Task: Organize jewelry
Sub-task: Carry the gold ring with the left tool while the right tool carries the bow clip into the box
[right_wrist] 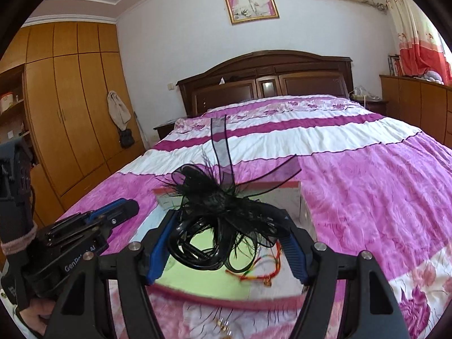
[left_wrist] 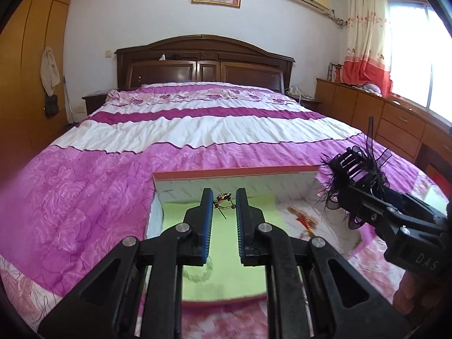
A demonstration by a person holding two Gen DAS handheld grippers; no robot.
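An open shallow box point(left_wrist: 226, 173) with a green lining lies on the bed. My left gripper point(left_wrist: 224, 201) holds a small gold brooch point(left_wrist: 223, 200) between its fingertips, over the box's left part. A pale bead bracelet point(left_wrist: 199, 272) lies in the box under it. My right gripper point(right_wrist: 230, 230) is shut on a black feather hair clip point(right_wrist: 217, 197) and holds it above the box point(right_wrist: 303, 197); it also shows in the left wrist view point(left_wrist: 353, 175). A red and yellow cord bracelet point(right_wrist: 254, 268) lies on the box floor.
The box sits on a pink and white bedspread point(left_wrist: 141, 147). Small gold pieces point(right_wrist: 224, 323) lie on the bedspread in front of the box. A wooden headboard point(left_wrist: 203, 62) is at the far end, a wardrobe point(right_wrist: 70, 113) on the left, drawers point(left_wrist: 395, 118) on the right.
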